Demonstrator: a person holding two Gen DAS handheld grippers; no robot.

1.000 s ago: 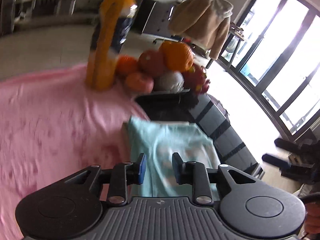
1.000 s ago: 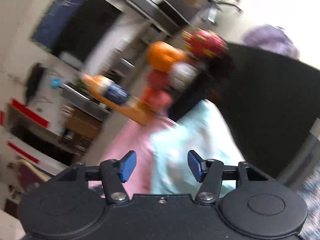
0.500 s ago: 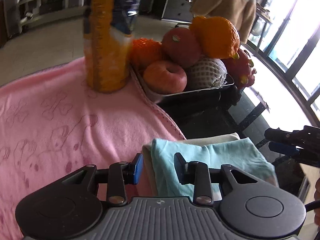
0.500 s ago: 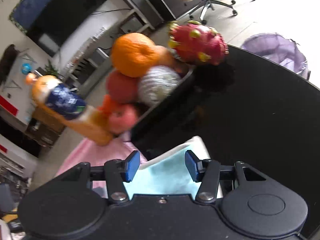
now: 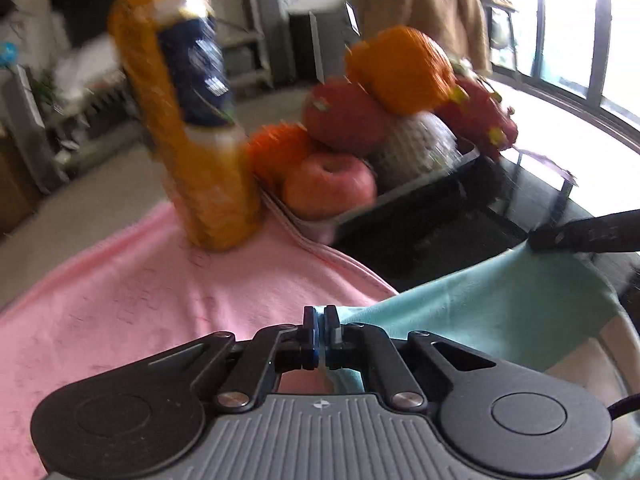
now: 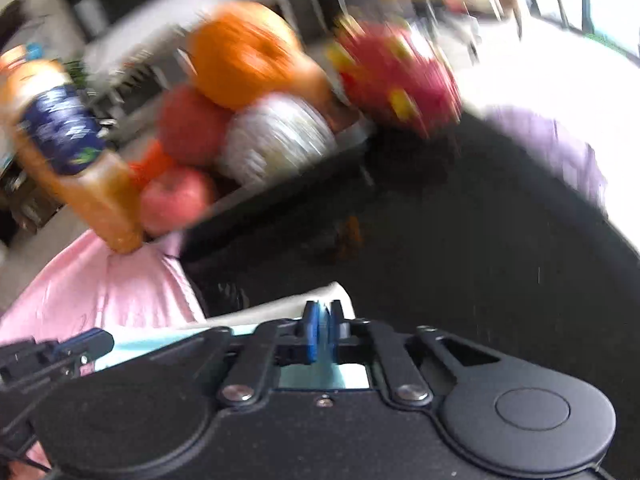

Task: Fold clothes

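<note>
A light teal garment (image 5: 492, 308) with a cream inner layer lies at the edge of a pink cloth (image 5: 140, 300) on a black table. My left gripper (image 5: 320, 332) is shut on the garment's near left corner. My right gripper (image 6: 323, 334) is shut on the garment (image 6: 316, 378) at its far right corner; its fingers (image 5: 580, 234) show at the right of the left wrist view. The garment stretches between both grippers. My left gripper's fingers (image 6: 60, 350) show at the left of the right wrist view.
An orange juice bottle (image 5: 188, 120) stands on the pink cloth. A tray of fruit (image 5: 372, 148) sits beside it on the black table (image 6: 460, 260). A tan coat (image 5: 424, 12) hangs in the background near large windows.
Both grippers have closed on the teal garment's corners. Both cameras have dropped lower and moved closer to the garment's far edge, and the garment is now pulled taut between them.
</note>
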